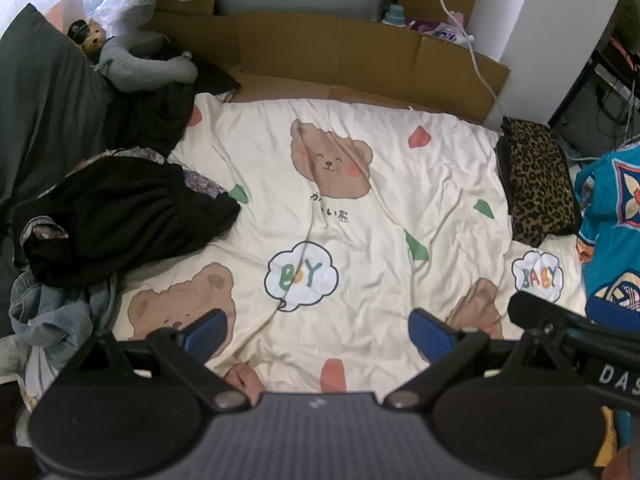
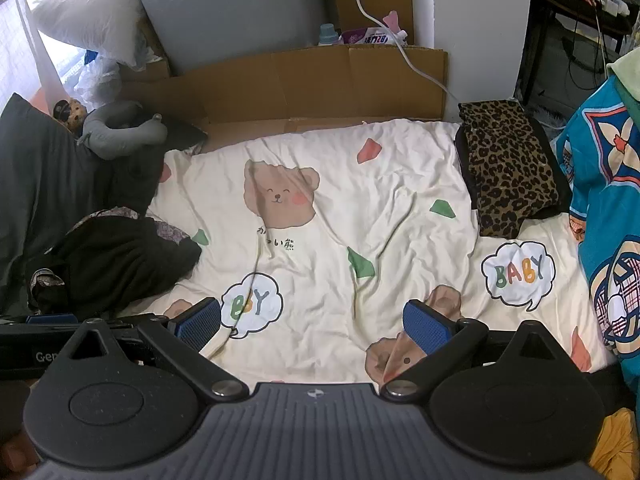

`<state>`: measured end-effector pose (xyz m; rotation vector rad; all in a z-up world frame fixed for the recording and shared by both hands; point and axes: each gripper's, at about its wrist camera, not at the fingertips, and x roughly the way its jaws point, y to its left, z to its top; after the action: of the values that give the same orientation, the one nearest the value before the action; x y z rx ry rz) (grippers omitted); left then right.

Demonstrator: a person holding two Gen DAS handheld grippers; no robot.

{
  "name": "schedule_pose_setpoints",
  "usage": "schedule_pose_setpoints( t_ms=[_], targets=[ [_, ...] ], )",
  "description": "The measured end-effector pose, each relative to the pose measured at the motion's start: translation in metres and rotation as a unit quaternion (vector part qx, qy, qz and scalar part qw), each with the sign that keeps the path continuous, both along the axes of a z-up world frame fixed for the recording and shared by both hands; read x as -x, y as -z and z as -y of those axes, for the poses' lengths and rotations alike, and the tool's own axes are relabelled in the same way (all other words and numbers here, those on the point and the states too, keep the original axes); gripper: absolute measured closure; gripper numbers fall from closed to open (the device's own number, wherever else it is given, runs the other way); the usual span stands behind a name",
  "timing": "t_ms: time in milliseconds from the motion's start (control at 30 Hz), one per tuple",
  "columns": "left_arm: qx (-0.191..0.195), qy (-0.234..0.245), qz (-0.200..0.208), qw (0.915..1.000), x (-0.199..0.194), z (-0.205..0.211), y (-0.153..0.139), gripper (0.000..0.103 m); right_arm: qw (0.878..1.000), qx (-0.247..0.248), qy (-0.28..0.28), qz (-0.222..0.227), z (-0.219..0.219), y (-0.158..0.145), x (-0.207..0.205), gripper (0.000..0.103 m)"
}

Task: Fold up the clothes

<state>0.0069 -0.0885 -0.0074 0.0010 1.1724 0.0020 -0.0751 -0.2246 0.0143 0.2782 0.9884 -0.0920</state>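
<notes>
A bed took up most of the room, spread with a cream quilt [image 1: 360, 208] printed with brown bears, coloured shards and speech clouds reading "BABY". Flattened brown cardboard [image 2: 304, 80] stood along its far edge, against a grey panel [image 2: 224, 12] and a white pillar [image 2: 480, 20], with a white cable [image 2: 384, 28] trailing down over it. Daylight came in from the upper left, where a white pillow [image 2: 84, 12] and clear plastic bags lay. A dark grey pillow [image 1: 44, 100] leaned at the left edge beside a grey neck pillow [image 1: 140, 60] and a small plush bear [image 1: 90, 38]. At the right, a dark metal-framed rack [image 2: 576, 12] stood in shadow with cables hanging around it.
</notes>
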Motion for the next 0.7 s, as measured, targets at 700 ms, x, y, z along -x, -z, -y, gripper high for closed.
schedule_pose_setpoints(
  t_ms=[700],
  targets=[
    [0.004, 0.009, -0.004, 0.9999, -0.0042, -0.004, 0.0022, 0.008, 1.0, 0.002, 0.0, -0.004, 0.0005, 0.0005, -0.0006, 0.002]
  ],
)
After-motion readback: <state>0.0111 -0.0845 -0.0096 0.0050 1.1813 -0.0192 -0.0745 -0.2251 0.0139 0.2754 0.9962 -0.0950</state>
